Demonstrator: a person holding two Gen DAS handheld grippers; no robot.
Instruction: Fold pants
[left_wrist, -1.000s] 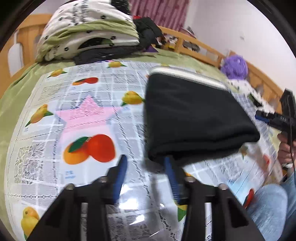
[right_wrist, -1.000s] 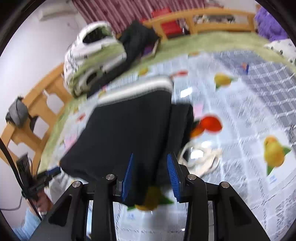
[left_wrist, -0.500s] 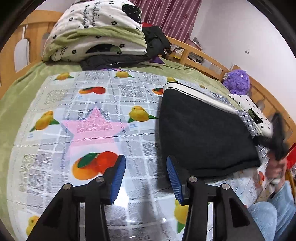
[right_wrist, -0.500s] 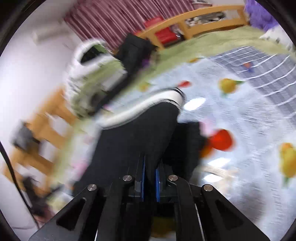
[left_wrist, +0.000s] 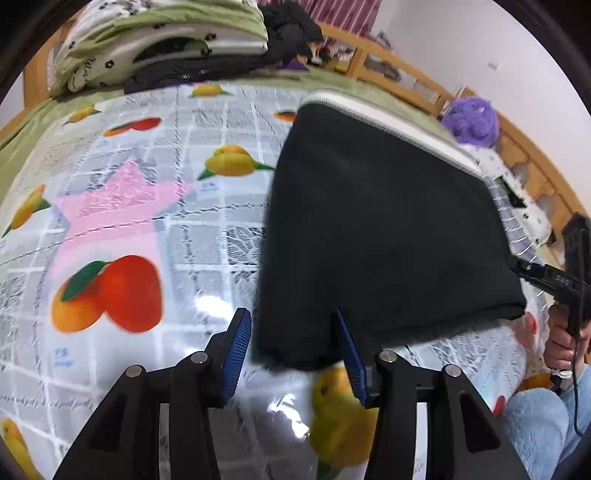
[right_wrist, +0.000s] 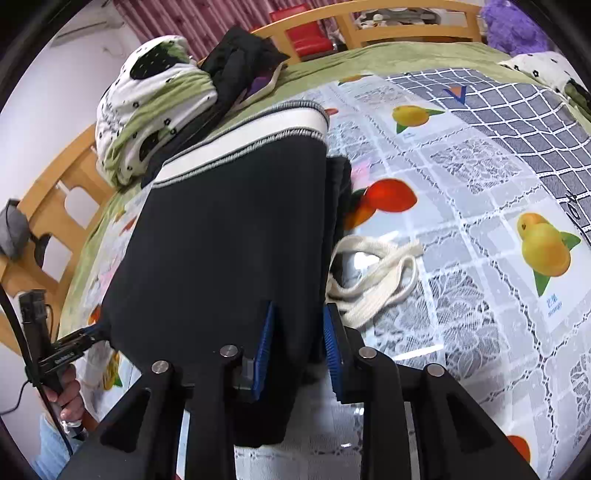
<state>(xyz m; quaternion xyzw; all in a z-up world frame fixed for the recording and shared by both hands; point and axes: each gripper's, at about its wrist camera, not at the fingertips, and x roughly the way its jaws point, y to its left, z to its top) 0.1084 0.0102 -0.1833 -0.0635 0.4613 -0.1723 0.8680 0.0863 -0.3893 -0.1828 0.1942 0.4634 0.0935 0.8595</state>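
The black pants (left_wrist: 376, 221) lie folded on the fruit-print tablecloth (left_wrist: 155, 206), with their white waistband (left_wrist: 391, 122) on the far side. My left gripper (left_wrist: 293, 350) is low over the cloth. Its jaws are opening, with the near corner of the pants between the blue pads (left_wrist: 236, 350). My right gripper (right_wrist: 297, 350) straddles the other near edge of the pants (right_wrist: 229, 229). Its jaws are opening too, with the thick fold between them. A white drawstring (right_wrist: 373, 273) trails out onto the cloth beside it. Each view shows the other gripper (left_wrist: 546, 280) (right_wrist: 70, 350) at a side corner of the pants.
Folded green-and-white bedding (left_wrist: 162, 40) and dark clothes (right_wrist: 240, 62) are piled at the far end of the bed. A wooden rail (left_wrist: 413, 85) runs behind, with a purple plush toy (left_wrist: 472, 122) near it. A person's knee in blue (left_wrist: 535, 424) is at the near right.
The right jaws were shut half a second ago and now stand apart around the fold. The left gripper has sunk and shifted so the pants' corner lies between its pads.
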